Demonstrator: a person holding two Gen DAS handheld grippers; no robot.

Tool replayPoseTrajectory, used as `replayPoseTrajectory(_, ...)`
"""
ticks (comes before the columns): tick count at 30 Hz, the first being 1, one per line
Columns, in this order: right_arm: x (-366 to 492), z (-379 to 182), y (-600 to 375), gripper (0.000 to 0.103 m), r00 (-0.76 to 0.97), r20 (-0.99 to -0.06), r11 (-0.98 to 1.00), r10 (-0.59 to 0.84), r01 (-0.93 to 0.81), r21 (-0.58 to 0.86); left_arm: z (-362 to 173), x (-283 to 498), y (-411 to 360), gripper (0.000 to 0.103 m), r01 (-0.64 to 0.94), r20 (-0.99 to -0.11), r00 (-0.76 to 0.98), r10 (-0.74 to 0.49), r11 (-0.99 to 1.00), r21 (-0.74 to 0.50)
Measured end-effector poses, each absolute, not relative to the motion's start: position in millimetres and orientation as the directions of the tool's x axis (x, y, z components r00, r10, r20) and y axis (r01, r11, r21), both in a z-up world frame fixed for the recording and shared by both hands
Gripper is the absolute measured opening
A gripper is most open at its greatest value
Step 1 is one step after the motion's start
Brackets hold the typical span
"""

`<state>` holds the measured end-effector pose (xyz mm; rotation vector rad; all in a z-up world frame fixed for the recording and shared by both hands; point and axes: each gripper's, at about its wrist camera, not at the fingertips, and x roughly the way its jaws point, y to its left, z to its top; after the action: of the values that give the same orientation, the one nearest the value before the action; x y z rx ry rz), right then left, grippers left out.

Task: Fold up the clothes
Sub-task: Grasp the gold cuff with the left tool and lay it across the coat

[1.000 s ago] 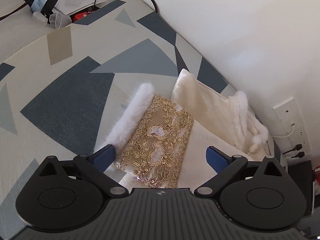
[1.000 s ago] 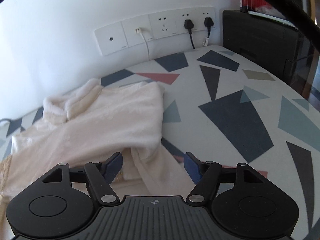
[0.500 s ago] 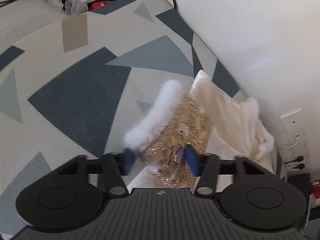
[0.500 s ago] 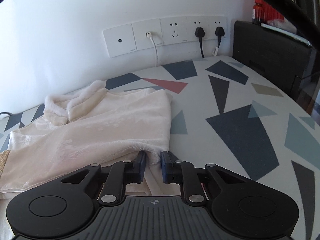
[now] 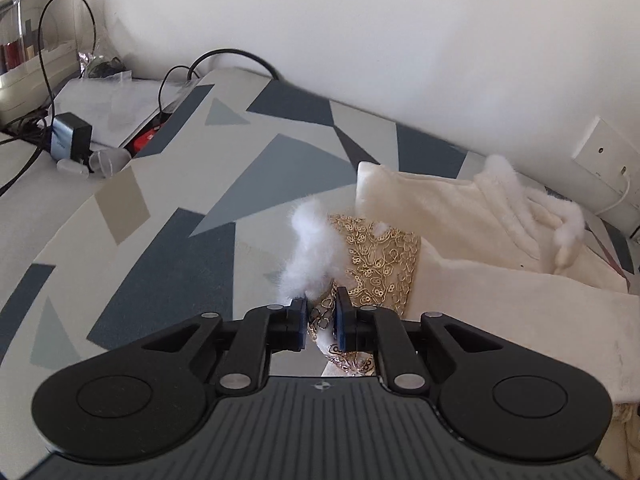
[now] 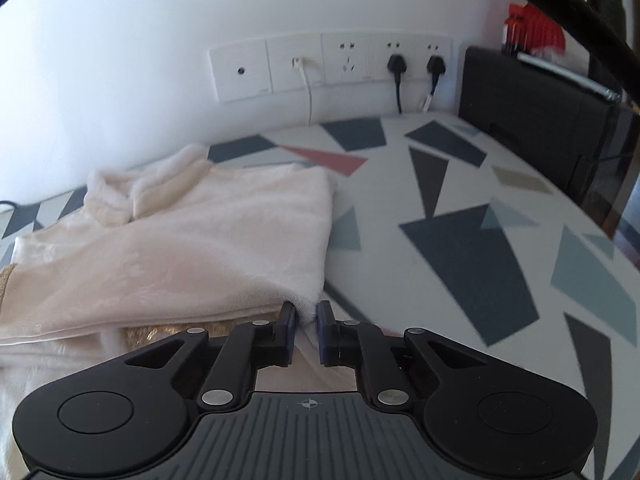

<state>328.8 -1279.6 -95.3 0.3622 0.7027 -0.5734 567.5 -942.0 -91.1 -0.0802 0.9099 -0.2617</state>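
Observation:
A cream plush garment point(image 5: 460, 216) lies on the patterned tabletop point(image 5: 180, 240) by the wall. Its sleeve ends in a gold embroidered cuff point(image 5: 380, 264) with white fur trim point(image 5: 312, 240). My left gripper point(image 5: 322, 308) is closing its jaws, and the blue pads press on the cuff's edge, which stands lifted and bunched. In the right wrist view the same garment point(image 6: 200, 232) is spread flat to the left. My right gripper point(image 6: 306, 312) is shut on its near right corner, with a fold of cream cloth pinched between the pads.
A charger with cables point(image 5: 70, 142) and papers sit at the table's far left end. Wall sockets with plugs point(image 6: 332, 64) run along the wall behind. A black box point(image 6: 528, 108) stands at the right end. Bare patterned tabletop point(image 6: 460, 248) stretches right of the garment.
Both grippers went from open to shut. The left one closed on the gold cuff and raised it, rolling as it did. The right one closed on the garment's corner.

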Motion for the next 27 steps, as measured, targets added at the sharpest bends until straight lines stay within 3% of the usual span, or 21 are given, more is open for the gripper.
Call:
replayPoseTrajectory(3, 327, -87, -1276, 0.02, 0.658, -0.664, 0.814, -0.355, 0.567, 0.126, -73, 567, -947, 0.013, 0.218, -0.722, 0.639, -0.266, 0.963, -0.161)
replayPoseTrajectory(9, 334, -91, -1279, 0.019, 0.638, -0.682, 0.805, -0.358, 0.58, 0.12, 1, 556, -976, 0.013, 0.399, -0.481, 0.771, -0.417, 0.905, -0.146)
replayPoseTrajectory(11, 335, -95, -1281, 0.018, 0.625, -0.694, 0.792, -0.358, 0.597, 0.128, 0, 560, -981, 0.013, 0.381, -0.5, 0.776, -0.385, 0.918, -0.115)
replayPoseTrajectory(18, 330, -99, -1283, 0.02, 0.641, -0.696, 0.794, -0.324, 0.584, 0.169, -95, 573, -986, 0.013, 0.301, -0.733, 0.673, -0.1, 0.942, 0.148)
replayPoseTrajectory(24, 328, -99, -1283, 0.021, 0.641, -0.698, 0.796, -0.32, 0.581, 0.169, -84, 547, -1003, 0.013, 0.365, -0.656, 0.747, -0.105, 0.89, 0.274)
replayPoseTrajectory(27, 329, -99, -1285, 0.021, 0.643, -0.698, 0.791, -0.317, 0.585, 0.179, -74, 532, -1023, 0.013, 0.438, -0.59, 0.788, -0.178, 0.835, 0.333)
